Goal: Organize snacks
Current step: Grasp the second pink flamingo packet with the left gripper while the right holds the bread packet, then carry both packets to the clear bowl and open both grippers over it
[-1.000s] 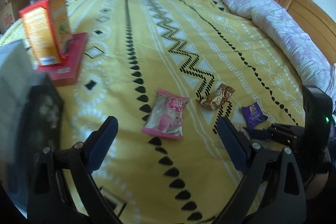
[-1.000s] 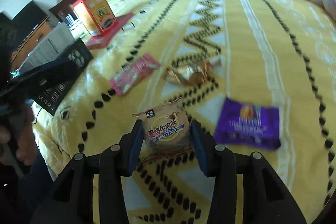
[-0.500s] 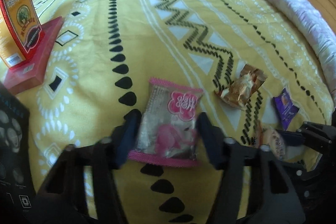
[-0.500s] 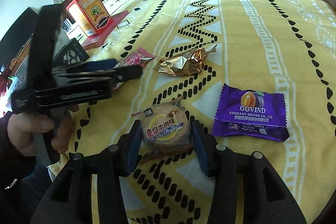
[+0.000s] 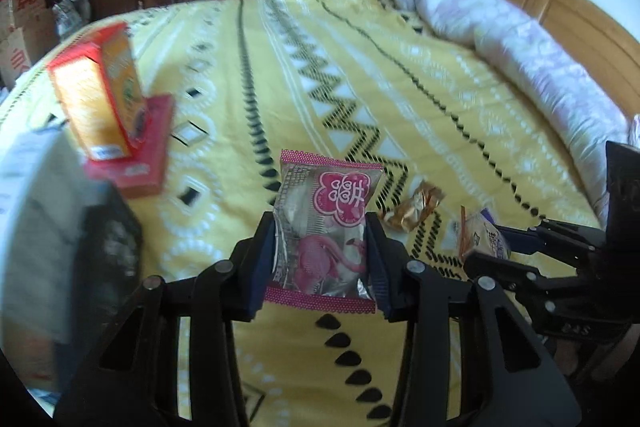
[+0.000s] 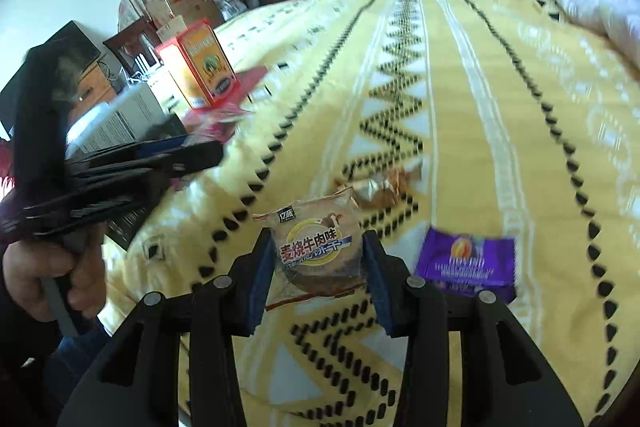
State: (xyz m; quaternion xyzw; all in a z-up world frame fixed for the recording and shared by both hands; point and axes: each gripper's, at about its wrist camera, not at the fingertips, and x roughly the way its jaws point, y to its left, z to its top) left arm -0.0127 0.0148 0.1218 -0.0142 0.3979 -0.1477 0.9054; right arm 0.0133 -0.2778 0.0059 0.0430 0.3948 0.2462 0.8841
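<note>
Snacks in soft wrappers are the whole business here: the pink foil packet with the flamingo print (image 5: pixel 326 227) and the tan round beef-cake packet with blue and red lettering (image 6: pixel 316 251) look light, crinkly and a bit slippery, and the contents likely crush if squeezed hard. Best taken across the sealed side edges, low on the pack, which is where both are held.

The left gripper (image 5: pixel 320 259) has its jaws drawn in to packet width, pinching the pink packet by its two sides; the packet stands up towards twelve o'clock, clear of the yellow patterned bedspread (image 5: pixel 400 75). The right gripper (image 6: pixel 316 267) is likewise closed on the beef-cake packet, lifted off the cloth.

Lying loose on the bedspread, the gold crumpled foil wrapper (image 6: pixel 380 185) sits at twelve o'clock from the right gripper, and the purple flat sachet (image 6: pixel 466 263) at three o'clock. An orange carton on a red flat box (image 5: pixel 100 95) stands at ten o'clock from the left gripper.
</note>
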